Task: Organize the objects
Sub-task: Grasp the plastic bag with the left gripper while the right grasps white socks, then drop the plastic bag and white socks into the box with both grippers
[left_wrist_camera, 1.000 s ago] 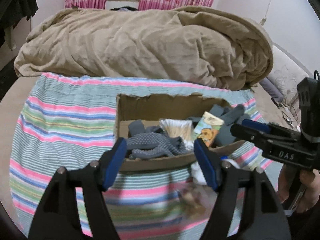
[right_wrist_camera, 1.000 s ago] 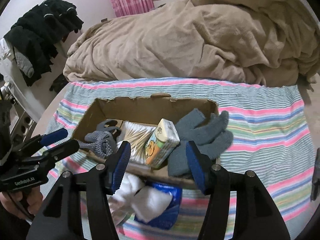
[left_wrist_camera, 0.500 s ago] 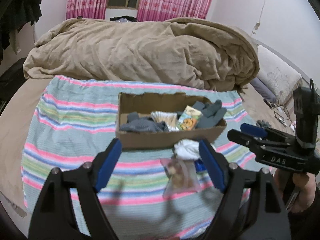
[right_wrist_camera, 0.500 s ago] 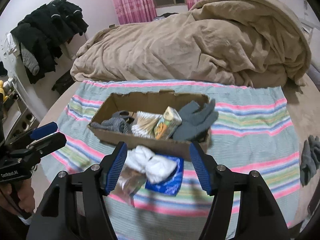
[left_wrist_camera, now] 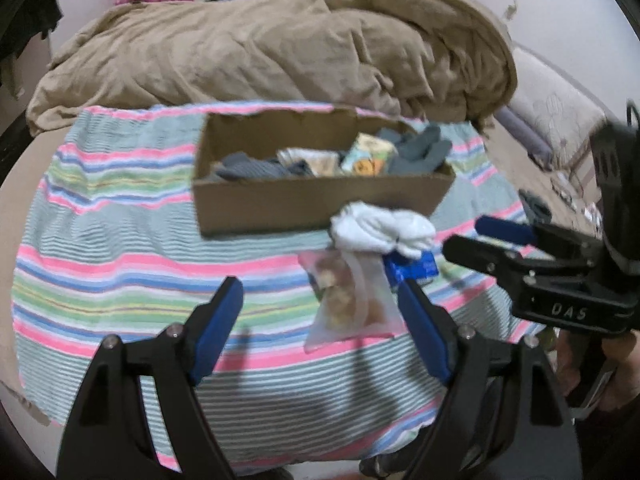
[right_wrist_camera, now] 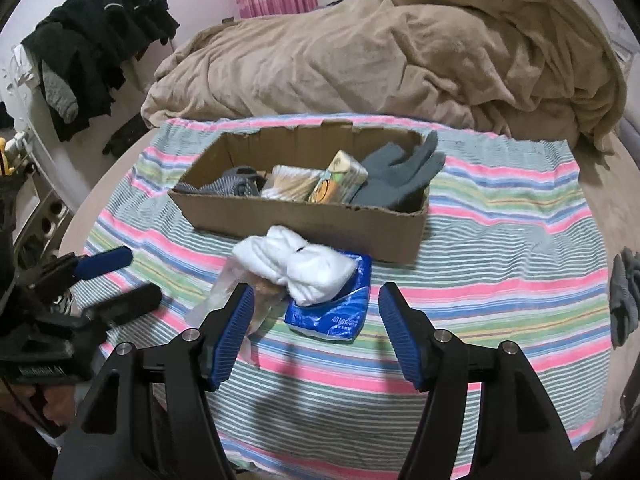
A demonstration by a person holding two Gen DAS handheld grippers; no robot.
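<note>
A cardboard box (left_wrist_camera: 304,200) (right_wrist_camera: 304,220) on a striped cloth holds grey gloves (right_wrist_camera: 400,176), a tissue pack (right_wrist_camera: 340,176), cotton swabs and a grey sock. In front of the box lie a white sock bundle (left_wrist_camera: 380,232) (right_wrist_camera: 296,264), a blue tissue pack (right_wrist_camera: 336,308) (left_wrist_camera: 416,268) and a clear bag of snacks (left_wrist_camera: 344,296) (right_wrist_camera: 236,292). My left gripper (left_wrist_camera: 320,328) is open and empty, short of the clear bag. My right gripper (right_wrist_camera: 316,328) is open and empty, just short of the blue pack; it also shows in the left wrist view (left_wrist_camera: 500,240).
A rumpled tan blanket (left_wrist_camera: 280,48) (right_wrist_camera: 380,48) fills the bed behind the box. The striped cloth (left_wrist_camera: 100,248) (right_wrist_camera: 500,272) covers the near part. Dark clothes (right_wrist_camera: 96,40) hang at the left. A grey glove (right_wrist_camera: 624,296) lies off the cloth at the right.
Both grippers have pulled back from the box toward me, still open and empty. The items in front of the box have come fully into view.
</note>
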